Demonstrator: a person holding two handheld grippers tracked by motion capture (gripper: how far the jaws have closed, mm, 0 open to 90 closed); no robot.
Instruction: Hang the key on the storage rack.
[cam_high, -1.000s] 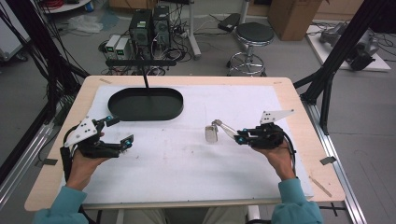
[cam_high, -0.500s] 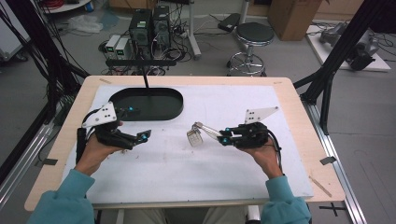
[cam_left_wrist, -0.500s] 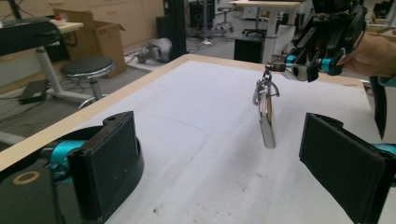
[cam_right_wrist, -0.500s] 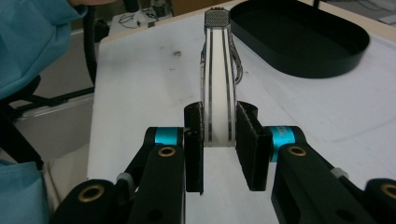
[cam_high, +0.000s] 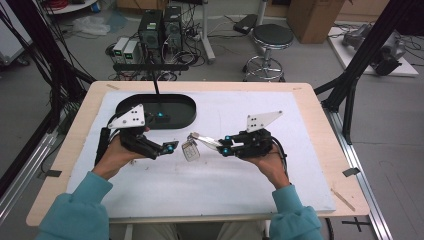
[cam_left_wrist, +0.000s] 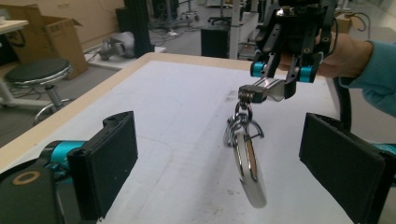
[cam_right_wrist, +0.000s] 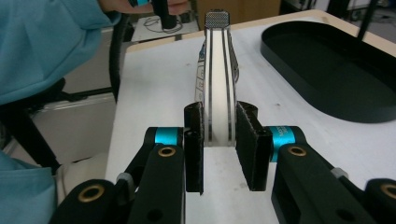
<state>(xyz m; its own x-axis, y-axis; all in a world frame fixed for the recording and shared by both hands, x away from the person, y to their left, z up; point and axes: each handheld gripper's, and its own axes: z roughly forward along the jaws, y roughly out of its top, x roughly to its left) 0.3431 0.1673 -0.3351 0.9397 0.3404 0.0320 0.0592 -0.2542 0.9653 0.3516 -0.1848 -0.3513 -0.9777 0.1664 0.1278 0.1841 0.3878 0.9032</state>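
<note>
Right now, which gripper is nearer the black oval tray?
Left. The left gripper hovers just in front of the black oval tray, near its front rim. The right gripper is farther off to the side, shut on a metal keychain.

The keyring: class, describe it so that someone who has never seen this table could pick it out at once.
Start at the white mat on the table, then find the black oval tray at its far left. Just in front of the tray, between the two hands, the right tongs hold a flat metal clip with the keyring dangling from its tip. It is the only shiny metal piece hanging above the mat.
</note>
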